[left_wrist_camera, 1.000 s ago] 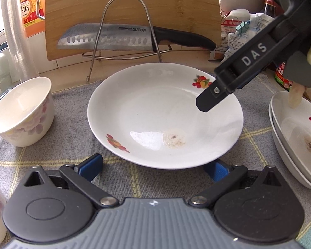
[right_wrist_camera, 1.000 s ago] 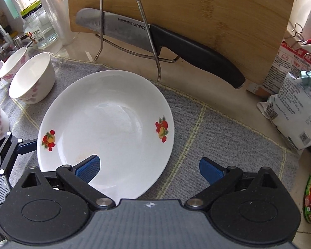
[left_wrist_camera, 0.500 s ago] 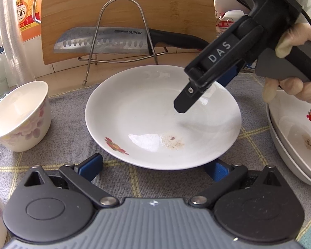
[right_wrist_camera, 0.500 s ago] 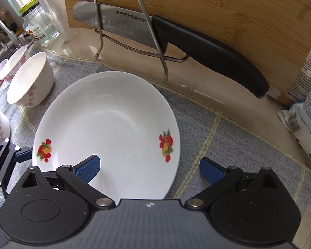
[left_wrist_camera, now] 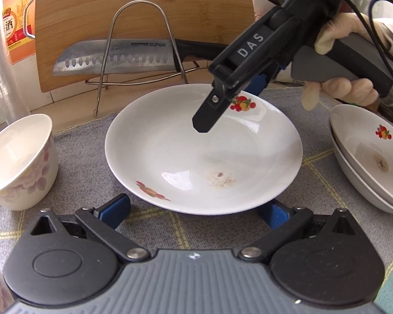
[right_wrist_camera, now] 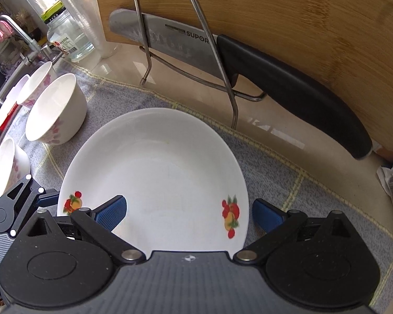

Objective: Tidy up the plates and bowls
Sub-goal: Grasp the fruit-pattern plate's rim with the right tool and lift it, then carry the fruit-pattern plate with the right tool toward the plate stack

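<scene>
We see a bamboo cutting board [right_wrist_camera: 288,21] propped behind a grey woven mat [left_wrist_camera: 73,151], where a round, glossy white plate [left_wrist_camera: 175,151] with fruit motifs lies flat. Our right gripper [right_wrist_camera: 188,216] hangs spread over its far rim; our left gripper [left_wrist_camera: 194,210] waits wide at its near edge. Stacked plates [left_wrist_camera: 364,157] sit right, a floral bowl [left_wrist_camera: 21,164] left, near a steel knife [left_wrist_camera: 112,57].

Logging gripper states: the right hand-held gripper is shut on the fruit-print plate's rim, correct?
No. The right hand-held gripper is open: in the right wrist view its fingers straddle the fruit-print plate rim without closing on it.
</scene>
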Available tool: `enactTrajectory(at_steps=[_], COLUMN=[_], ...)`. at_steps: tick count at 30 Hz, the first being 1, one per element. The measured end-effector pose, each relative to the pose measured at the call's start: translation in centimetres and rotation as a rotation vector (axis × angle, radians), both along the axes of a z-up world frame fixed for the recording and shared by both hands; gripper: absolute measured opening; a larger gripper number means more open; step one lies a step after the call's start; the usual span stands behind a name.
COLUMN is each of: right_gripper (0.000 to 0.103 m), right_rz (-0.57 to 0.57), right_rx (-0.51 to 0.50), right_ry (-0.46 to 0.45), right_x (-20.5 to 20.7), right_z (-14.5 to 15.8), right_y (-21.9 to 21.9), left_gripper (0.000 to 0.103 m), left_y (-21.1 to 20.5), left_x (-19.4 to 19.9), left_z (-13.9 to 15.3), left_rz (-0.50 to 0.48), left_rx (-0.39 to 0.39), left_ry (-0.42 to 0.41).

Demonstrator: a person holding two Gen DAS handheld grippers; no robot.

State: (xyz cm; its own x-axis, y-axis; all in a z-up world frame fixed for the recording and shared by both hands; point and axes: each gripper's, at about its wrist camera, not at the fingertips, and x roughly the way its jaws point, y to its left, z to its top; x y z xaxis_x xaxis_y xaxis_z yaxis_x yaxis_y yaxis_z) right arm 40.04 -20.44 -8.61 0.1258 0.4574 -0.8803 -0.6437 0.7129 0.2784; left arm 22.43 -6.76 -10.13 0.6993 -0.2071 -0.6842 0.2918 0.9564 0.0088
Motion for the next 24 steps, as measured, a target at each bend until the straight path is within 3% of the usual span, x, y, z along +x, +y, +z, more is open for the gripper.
enactTrajectory(at_steps=[12, 24], right_gripper=[0.103, 0.103], right_rz=[0.112, 0.14], right_rx=[0.032, 0.054], right_ry=[0.014, 0.049], right_x=[0.4, 1.2], right_z=[0.2, 0.2], right_y=[1.1, 1.3], left_gripper=[0.103, 0.103], left_y=[0.8, 1.0], left_x=[-0.4, -0.7], left_z=[-0.1, -0.1], left_rz=[-0.085, -0.135], left_rx=[-0.007, -0.005], left_ry=[-0.025, -0.033])
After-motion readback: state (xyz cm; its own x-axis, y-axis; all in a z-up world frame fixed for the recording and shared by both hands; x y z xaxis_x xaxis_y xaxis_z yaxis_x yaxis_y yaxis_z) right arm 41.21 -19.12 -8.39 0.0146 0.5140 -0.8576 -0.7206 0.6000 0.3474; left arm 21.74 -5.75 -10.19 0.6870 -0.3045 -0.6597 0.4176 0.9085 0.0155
